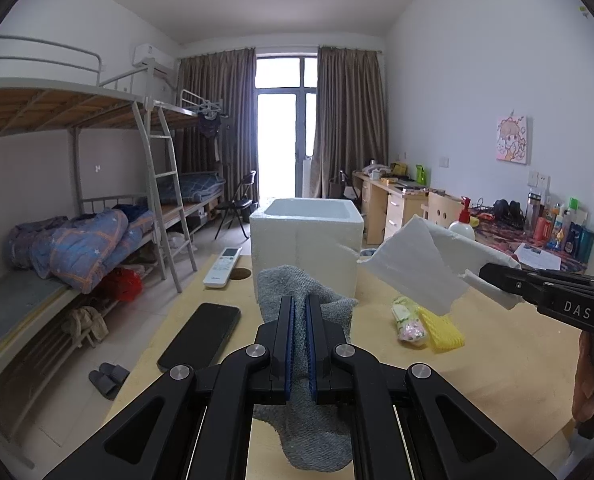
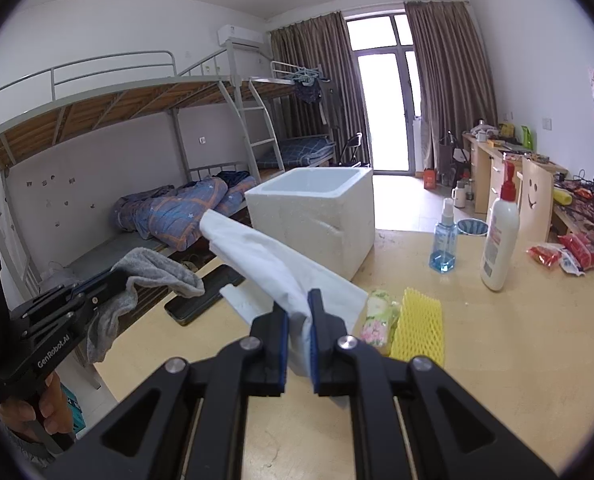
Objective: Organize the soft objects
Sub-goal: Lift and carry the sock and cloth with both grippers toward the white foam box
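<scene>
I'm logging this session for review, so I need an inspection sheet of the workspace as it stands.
Surface: light wooden table, cable hole near the remote.
Job's things: grey sock and white tissue held aloft; open white foam box; yellow foam net and floral tissue pack lie touching.
Clutter: phone, remote control, blue spray bottle, lotion pump bottle, red snack packets.
Grippers: left hand-held gripper shut on sock; right hand-held gripper shut on tissue.
Cables: nothing seen on the table.
Surroundings: bunk beds, curtains, desks.
</scene>
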`<state>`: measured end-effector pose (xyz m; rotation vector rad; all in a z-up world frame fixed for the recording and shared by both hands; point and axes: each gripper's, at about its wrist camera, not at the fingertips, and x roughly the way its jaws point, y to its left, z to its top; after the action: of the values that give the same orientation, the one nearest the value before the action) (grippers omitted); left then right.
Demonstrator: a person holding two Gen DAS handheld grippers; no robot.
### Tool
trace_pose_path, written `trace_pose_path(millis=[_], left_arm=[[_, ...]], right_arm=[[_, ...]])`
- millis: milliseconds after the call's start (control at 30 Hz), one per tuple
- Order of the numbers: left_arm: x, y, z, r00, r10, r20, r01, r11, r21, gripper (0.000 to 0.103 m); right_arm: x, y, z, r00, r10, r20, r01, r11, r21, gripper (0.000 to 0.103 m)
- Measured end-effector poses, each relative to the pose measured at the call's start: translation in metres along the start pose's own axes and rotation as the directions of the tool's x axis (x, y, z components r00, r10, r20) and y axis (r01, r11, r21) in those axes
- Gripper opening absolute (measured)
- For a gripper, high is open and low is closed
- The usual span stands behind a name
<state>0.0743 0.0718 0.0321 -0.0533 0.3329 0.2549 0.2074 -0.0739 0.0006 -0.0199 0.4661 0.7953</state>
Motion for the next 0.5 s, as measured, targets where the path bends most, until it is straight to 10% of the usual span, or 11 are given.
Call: trace_pose_path(millis=[500], left_arm=[[0.026, 0.000, 0.051, 0.998, -0.047, 0.035, 0.046, 0.999, 0.029, 0.006]], right_arm=[[0.019, -0.002, 0.049, 0.999, -0.036, 0.011, 0.036, 0.999, -0.018, 0.011]])
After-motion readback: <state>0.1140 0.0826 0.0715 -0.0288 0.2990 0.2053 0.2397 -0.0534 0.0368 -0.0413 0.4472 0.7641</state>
